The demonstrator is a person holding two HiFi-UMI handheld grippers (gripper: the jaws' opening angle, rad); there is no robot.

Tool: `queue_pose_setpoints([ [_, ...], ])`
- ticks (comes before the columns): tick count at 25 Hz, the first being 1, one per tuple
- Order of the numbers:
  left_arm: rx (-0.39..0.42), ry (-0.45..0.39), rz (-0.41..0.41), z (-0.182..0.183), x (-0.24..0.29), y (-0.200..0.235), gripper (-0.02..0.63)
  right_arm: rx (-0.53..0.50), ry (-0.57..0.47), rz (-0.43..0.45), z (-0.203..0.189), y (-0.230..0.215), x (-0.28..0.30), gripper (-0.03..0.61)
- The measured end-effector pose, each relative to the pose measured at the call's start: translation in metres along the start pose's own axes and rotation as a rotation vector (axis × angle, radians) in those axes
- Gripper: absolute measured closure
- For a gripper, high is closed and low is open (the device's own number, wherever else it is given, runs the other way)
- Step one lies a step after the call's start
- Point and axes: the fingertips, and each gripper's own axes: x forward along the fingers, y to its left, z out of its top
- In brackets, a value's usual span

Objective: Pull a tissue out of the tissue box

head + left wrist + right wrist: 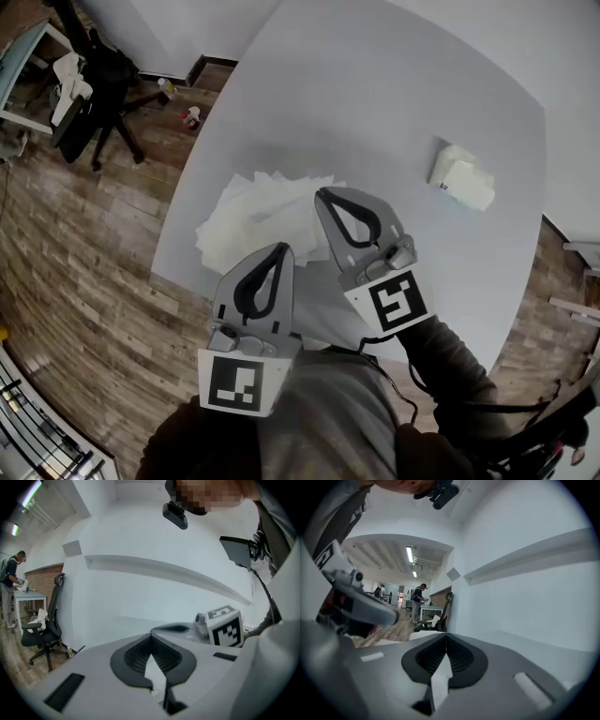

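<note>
Nearest the head camera, the person is holding both tools close in front of the chest, over the near edge of the bench (375,94), probably as a resting pose, since neither is reaching for anything. The left gripper (281,249) is sitting lower and nearer, and its fingers (133,658) are meeting at the tips with nothing caught between them. Just beyond and to its right, the right gripper (323,195) is showing the same thing: its fingers (431,660) are pressed shut and empty. Past their tips a loose heap of tissues (248,220) is lying spread on the bench, partly under the right gripper as the head view sees it. Farther off, toward the bench's right side and well apart from both tools, the tissue box (461,176) is sitting untouched; a fresh pull would seem to need a long reach across, most easily by the right gripper. Beyond the bench, an office chair (98,80) is standing on the wooden floor
</note>
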Motion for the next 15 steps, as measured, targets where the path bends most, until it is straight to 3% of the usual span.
queue_pose_setpoints([
  [3, 0.002, 0.008, 0.001, -0.007, -0.007, 0.008, 0.612, 0.016, 0.135, 0.021, -0.052, 0.041, 0.001, 0.574],
  [8, 0.018, 0.021, -0.011, -0.011, -0.018, 0.011, 0.612, 0.080, 0.247, 0.089, -0.107, 0.085, 0.001, 0.541],
  [10, 0.020, 0.023, -0.018, -0.012, -0.020, 0.008, 0.612, 0.128, 0.277, 0.120, -0.119, 0.097, -0.007, 0.495],
  [15, 0.033, 0.004, -0.038, -0.012, -0.021, -0.012, 0.612, 0.175, 0.239, 0.089, -0.113, 0.105, -0.041, 0.491],
])
